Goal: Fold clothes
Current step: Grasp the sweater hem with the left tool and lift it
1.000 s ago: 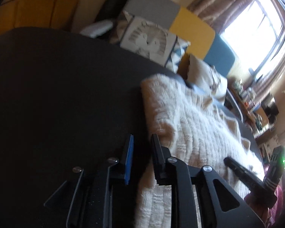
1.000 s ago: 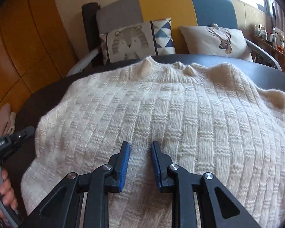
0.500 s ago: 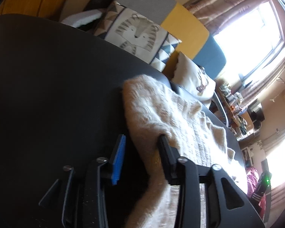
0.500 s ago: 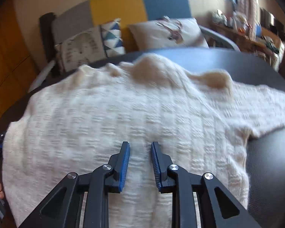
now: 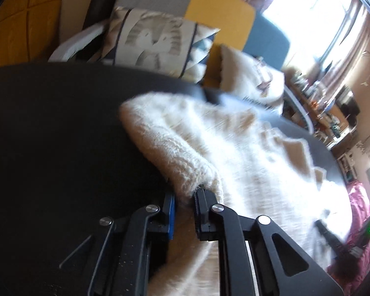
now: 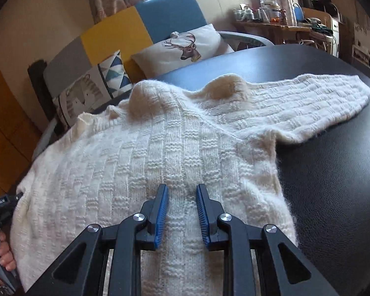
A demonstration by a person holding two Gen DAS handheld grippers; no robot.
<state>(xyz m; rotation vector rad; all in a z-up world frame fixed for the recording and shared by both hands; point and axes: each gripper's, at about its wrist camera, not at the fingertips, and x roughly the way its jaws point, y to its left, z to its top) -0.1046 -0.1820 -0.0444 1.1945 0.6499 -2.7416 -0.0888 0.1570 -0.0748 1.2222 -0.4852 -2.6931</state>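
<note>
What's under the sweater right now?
The cream sweater lies on the black table, which shows bare around it. Whatever sits beneath the knit is covered. The left gripper, its jaws just closing, pinches the sweater's edge.

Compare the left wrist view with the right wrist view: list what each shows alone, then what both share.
Left wrist only: the left hand-held gripper, which has just been closing, pinches the sweater's edge; a pink cloth.

Right wrist only: the right hand-held gripper hovers, jaws parted; a sleeve lies outstretched.

Both: sweater, black table, deer cushion.

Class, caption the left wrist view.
Left gripper pinching a cream sweater's edge over a black table.
</note>
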